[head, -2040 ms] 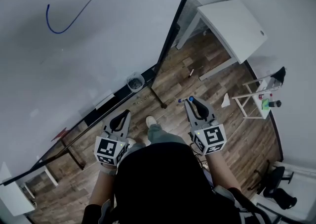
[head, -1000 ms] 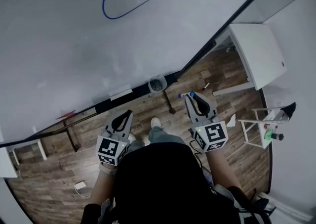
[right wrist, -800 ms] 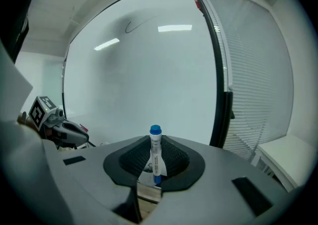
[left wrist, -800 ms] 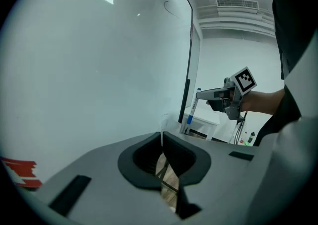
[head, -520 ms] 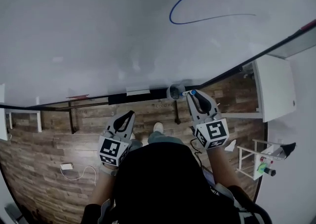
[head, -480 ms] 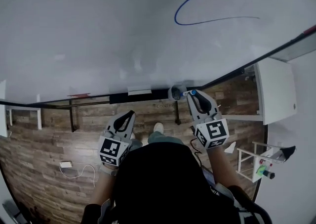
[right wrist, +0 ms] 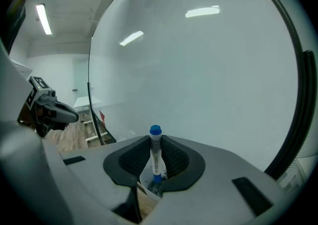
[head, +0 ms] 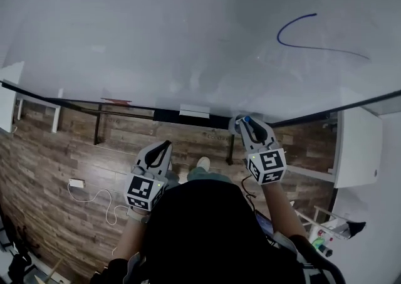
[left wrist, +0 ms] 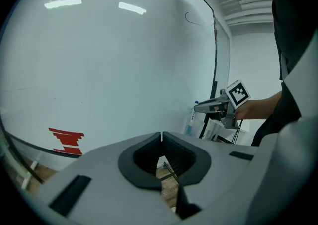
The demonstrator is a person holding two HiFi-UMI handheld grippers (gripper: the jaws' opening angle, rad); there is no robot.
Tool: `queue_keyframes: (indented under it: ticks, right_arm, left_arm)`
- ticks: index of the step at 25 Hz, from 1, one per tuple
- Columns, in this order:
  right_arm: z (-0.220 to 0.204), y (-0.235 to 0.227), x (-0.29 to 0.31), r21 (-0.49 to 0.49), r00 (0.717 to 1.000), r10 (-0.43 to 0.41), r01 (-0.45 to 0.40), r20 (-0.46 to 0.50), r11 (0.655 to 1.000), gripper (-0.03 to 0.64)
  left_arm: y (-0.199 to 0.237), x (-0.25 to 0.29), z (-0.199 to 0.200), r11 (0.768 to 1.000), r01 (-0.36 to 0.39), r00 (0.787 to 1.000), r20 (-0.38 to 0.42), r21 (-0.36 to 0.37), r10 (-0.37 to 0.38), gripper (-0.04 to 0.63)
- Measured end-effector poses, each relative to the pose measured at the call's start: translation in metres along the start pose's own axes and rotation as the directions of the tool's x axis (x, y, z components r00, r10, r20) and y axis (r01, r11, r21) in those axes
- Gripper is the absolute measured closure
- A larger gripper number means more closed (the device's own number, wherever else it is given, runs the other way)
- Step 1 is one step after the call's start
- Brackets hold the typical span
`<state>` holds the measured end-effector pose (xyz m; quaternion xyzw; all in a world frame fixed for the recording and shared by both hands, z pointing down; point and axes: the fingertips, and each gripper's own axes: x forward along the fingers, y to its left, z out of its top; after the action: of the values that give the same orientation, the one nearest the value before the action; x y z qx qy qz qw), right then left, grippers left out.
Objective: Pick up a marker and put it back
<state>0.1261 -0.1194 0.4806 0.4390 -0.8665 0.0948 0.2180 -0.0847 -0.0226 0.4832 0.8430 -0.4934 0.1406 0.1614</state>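
A white marker [right wrist: 155, 155] with a blue cap stands upright between the jaws of my right gripper [right wrist: 155, 142], which is shut on it. Just under the marker's lower end shows the rim of a pale cup [right wrist: 148, 187]. In the head view the right gripper [head: 245, 121] is at the whiteboard's bottom ledge, with the marker's blue tip [head: 247, 118] at its front. The left gripper [head: 160, 147] hangs lower, over the wooden floor; its jaws are shut with nothing between them [left wrist: 162, 136]. From the left gripper view, the right gripper [left wrist: 218, 106] and marker [left wrist: 192, 117] show beside the board.
A large whiteboard [head: 156, 32] fills the top, with a blue curved line [head: 313, 33] drawn on it. A white eraser [head: 194, 111] lies on its ledge. A white table [head: 357, 148] stands at the right. A charger and cable [head: 76, 184] lie on the floor at the left.
The head view has swung left, so the blue line has slid right. My right gripper, still gripping the marker, has come up to the board's ledge, covering the cup. The left gripper hardly moved.
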Motion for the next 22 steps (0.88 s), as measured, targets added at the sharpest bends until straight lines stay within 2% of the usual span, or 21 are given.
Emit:
queue_keyframes:
  ticks: [10, 22]
  right_arm:
    - [-0.028, 0.004, 0.022, -0.024, 0.997, 0.043, -0.044, -0.072, 0.999, 0.525]
    - [-0.027, 0.008, 0.026, -0.024, 0.995, 0.040, -0.043, -0.088, 0.999, 0.503]
  left_arm:
    - [-0.001, -0.010, -0.014, 0.999, -0.032, 0.999, 0.001, -0.020, 0.032, 0.572]
    - [0.005, -0.014, -0.012, 0.998, -0.047, 0.999, 0.002, -0.042, 0.047, 0.572]
